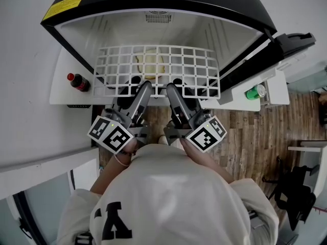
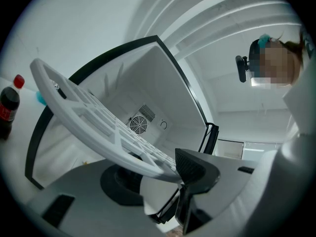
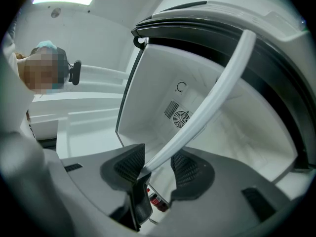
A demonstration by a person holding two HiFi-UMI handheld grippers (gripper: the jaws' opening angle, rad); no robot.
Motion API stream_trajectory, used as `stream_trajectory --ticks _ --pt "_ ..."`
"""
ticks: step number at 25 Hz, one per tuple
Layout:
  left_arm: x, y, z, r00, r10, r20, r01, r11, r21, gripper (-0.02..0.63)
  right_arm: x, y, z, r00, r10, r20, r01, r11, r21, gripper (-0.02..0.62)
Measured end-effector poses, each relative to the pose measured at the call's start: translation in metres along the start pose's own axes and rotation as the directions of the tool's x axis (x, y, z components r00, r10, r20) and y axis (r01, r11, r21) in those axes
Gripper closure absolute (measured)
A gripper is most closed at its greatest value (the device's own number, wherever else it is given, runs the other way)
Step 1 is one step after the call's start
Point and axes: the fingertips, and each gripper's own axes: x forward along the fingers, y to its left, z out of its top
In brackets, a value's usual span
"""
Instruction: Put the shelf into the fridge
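The white grid shelf lies nearly level in the mouth of the open fridge, its far part inside and its near edge sticking out toward me. My left gripper is shut on the near rim left of centre. My right gripper grips the same rim just beside it. In the left gripper view the shelf runs away from the left gripper toward the back wall. In the right gripper view the shelf's rim sits edge-on in the right gripper, against both pads.
A cola bottle stands on the white top left of the fridge. The fridge door hangs open at the right with a green can in its rack. A pale round thing lies under the shelf. A fan vent marks the back wall.
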Motion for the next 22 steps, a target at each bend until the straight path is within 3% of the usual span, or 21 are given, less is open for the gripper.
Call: stream_trajectory --ticks 22 --pt "0.0037 0.0056 0.0001 1.0 0.006 0.016 -0.006 1.0 0.006 0.422 0.0049 -0.0041 -0.001 1.0 0.028 -0.002 -0.028 0.999 -0.023 0.416"
